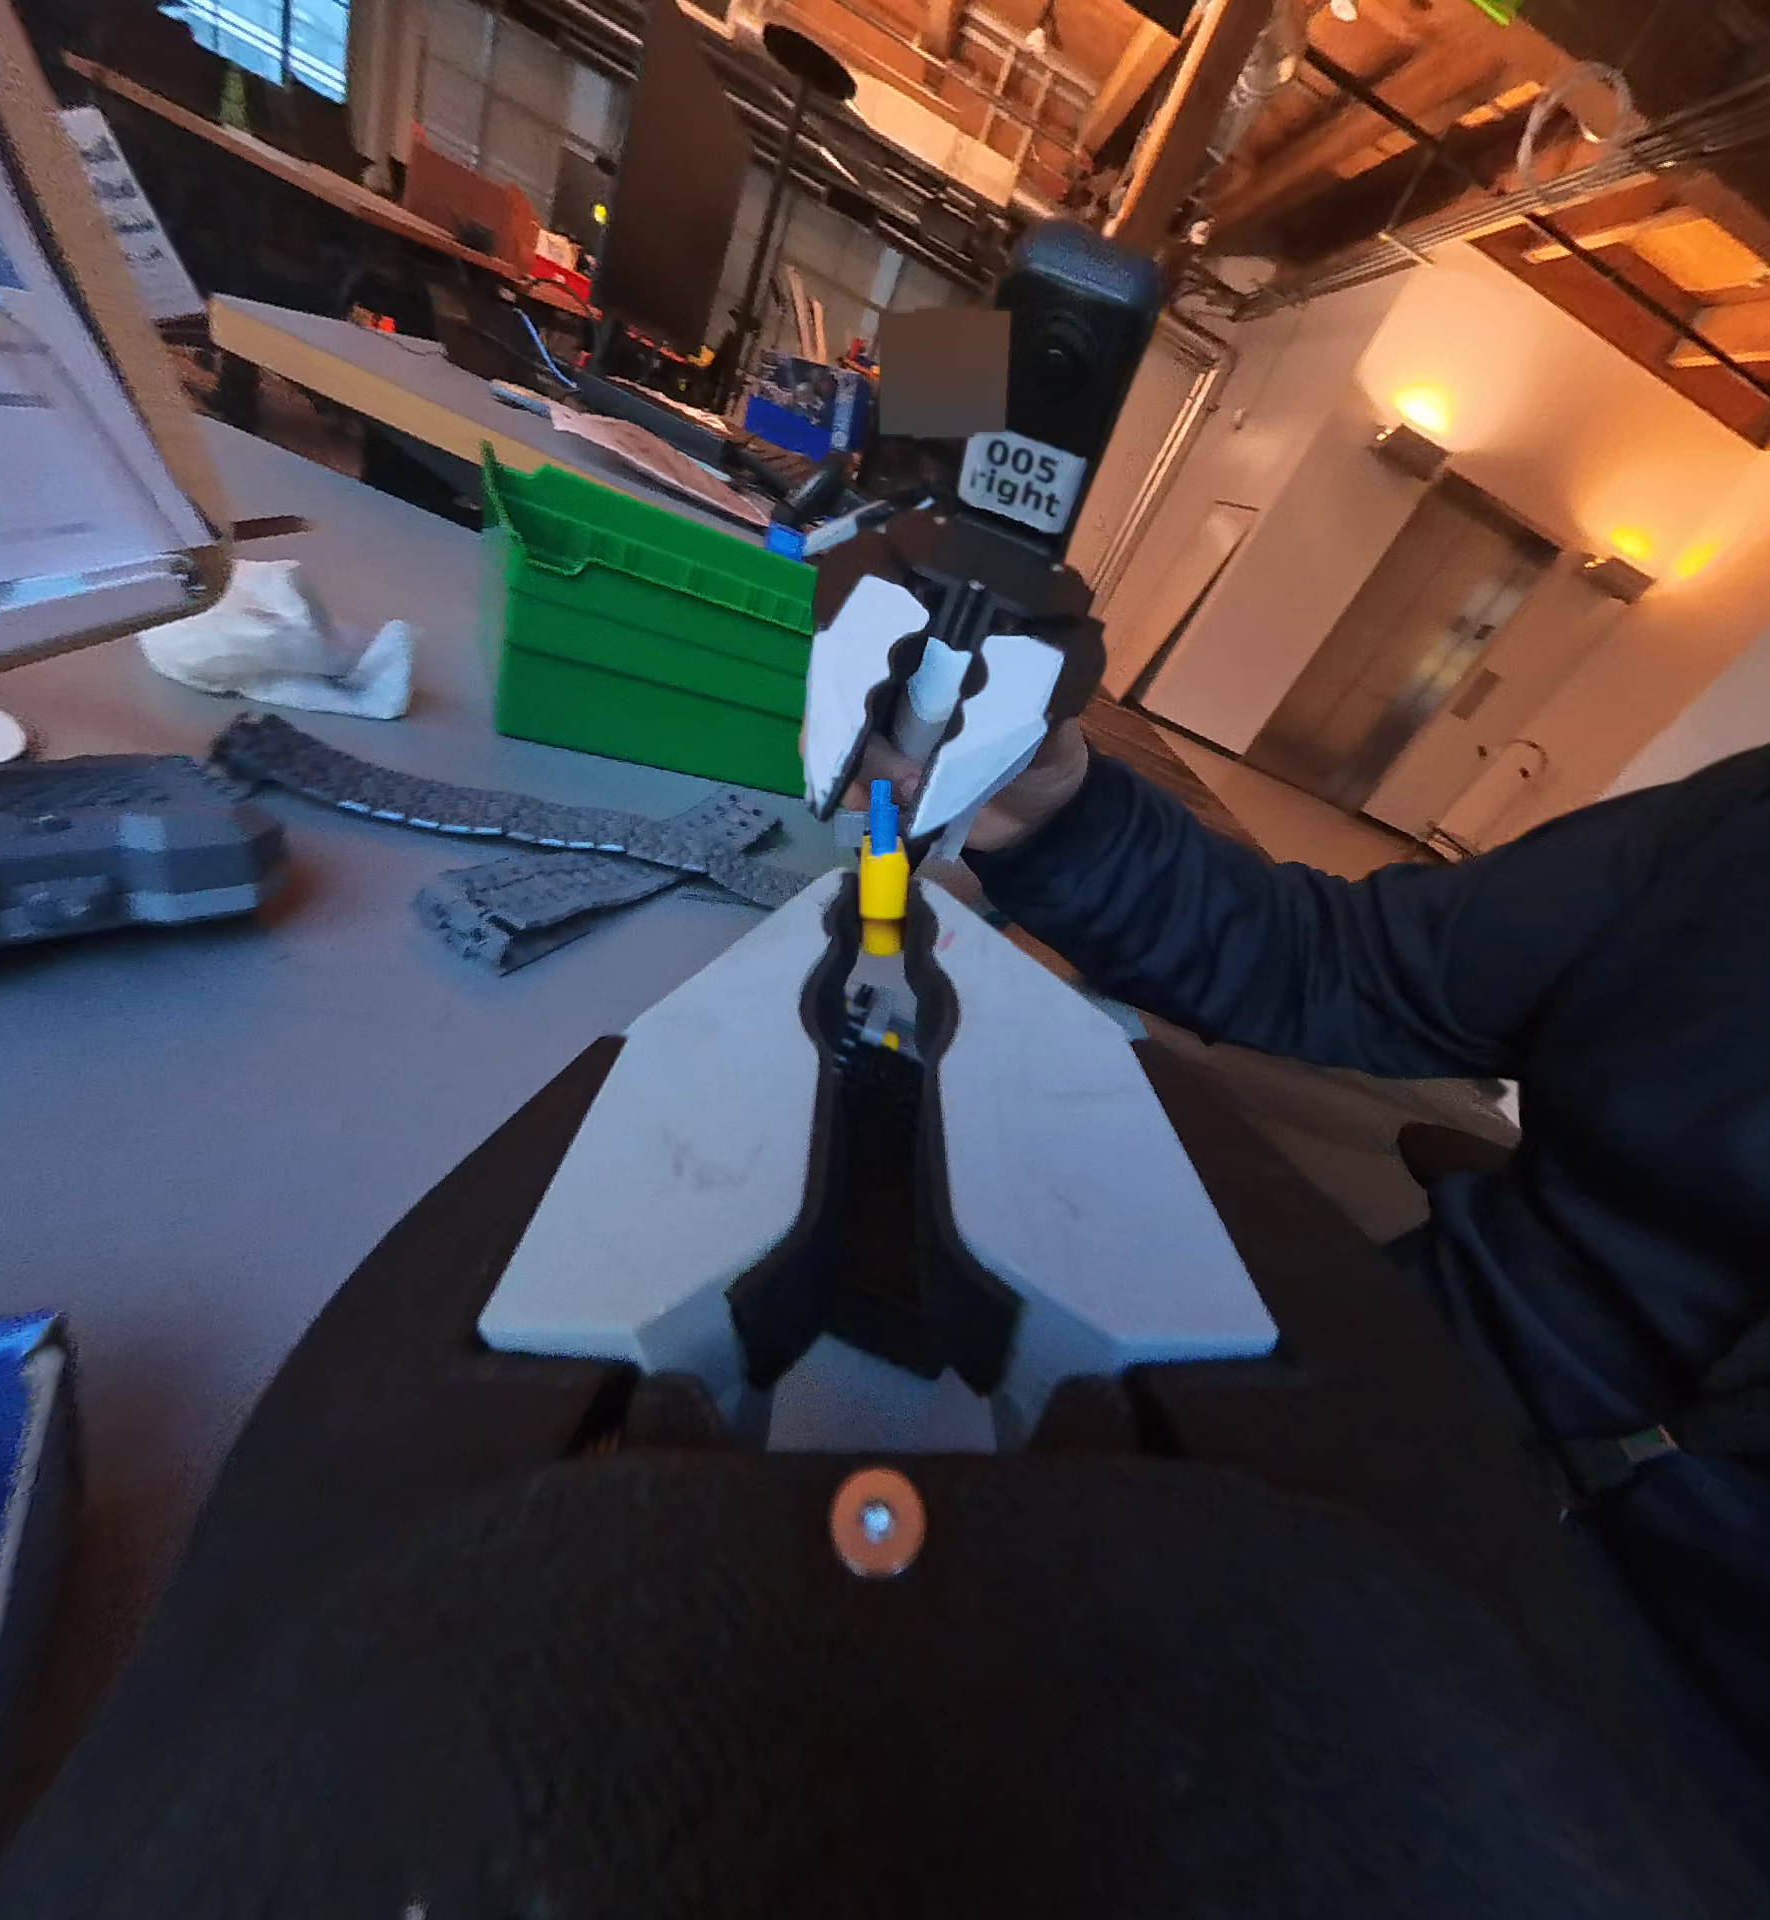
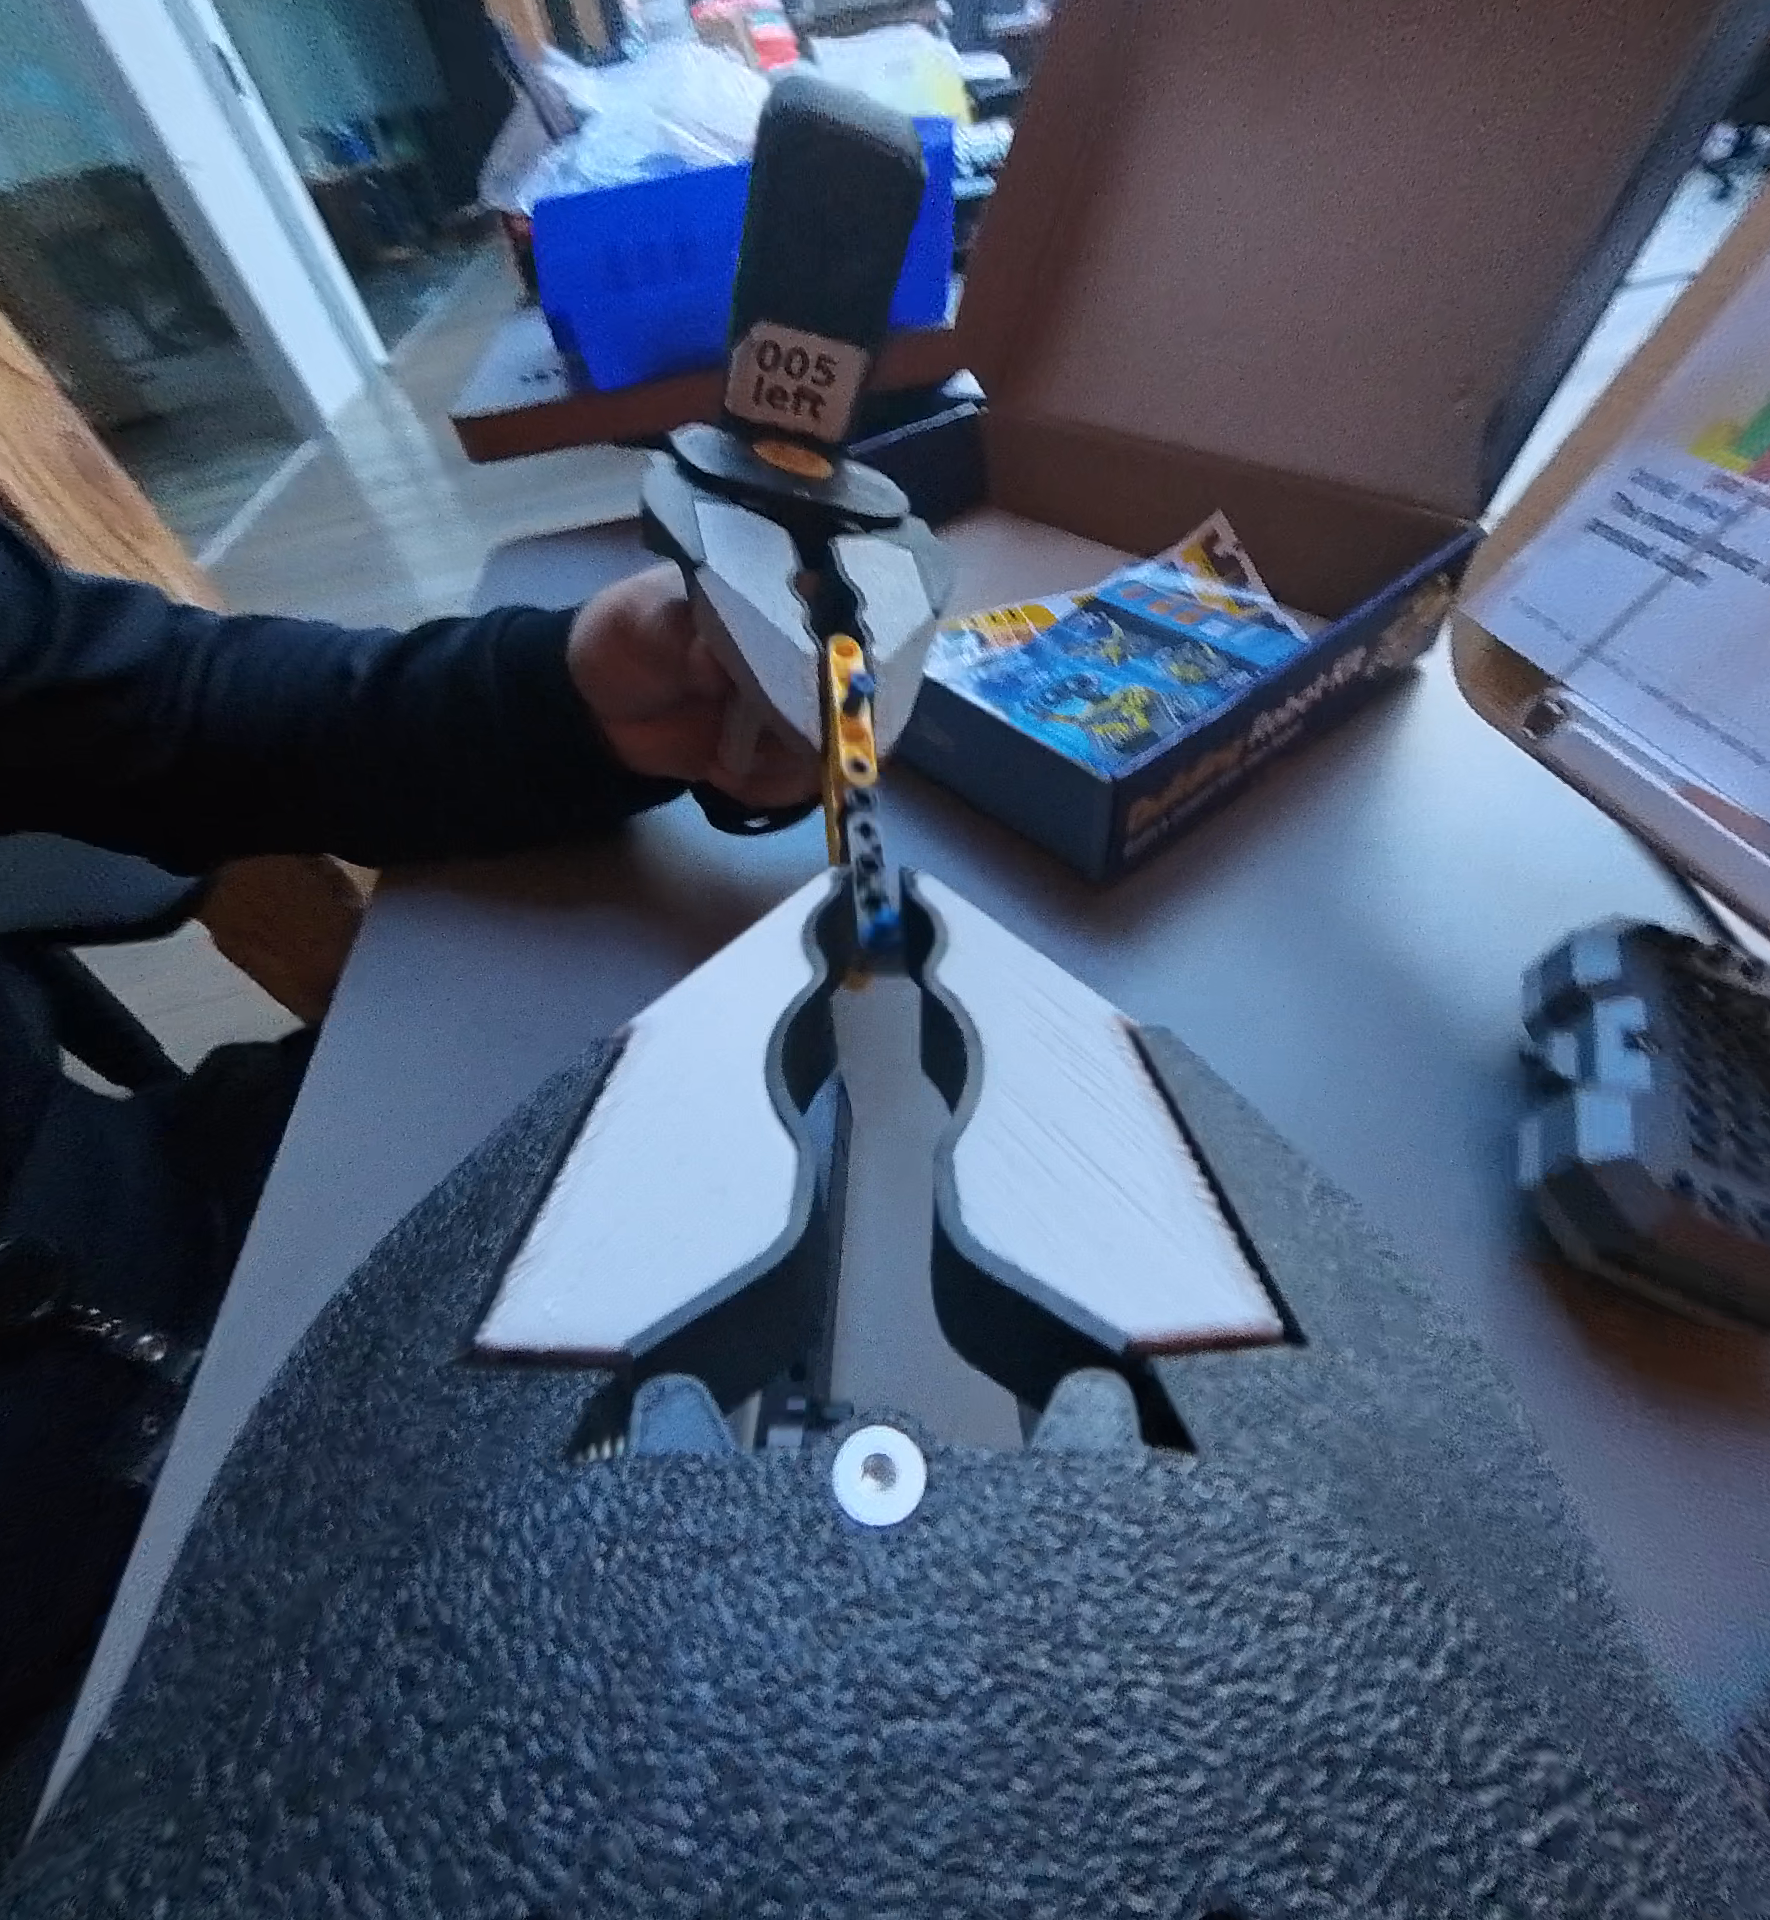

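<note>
Left wrist view: the left gripper point(image 1: 881, 914) has its jaws pinched narrow on a yellow beam point(image 1: 881, 883), whose long axis runs straight out along the fingers. A blue pin point(image 1: 881, 805) sticks from the beam's far end. The right gripper point(image 1: 876, 800) faces it head-on, jaws slightly parted around the pin; whether they grip it I cannot tell. In the right wrist view a black beam point(image 2: 865, 831) joins the yellow beam and reaches between the right gripper's tips. Beyond the beam to its left stands a green crate point(image 1: 642, 634); grey track pieces point(image 1: 507, 821) lie nearer on the table point(image 1: 237, 1091).
</note>
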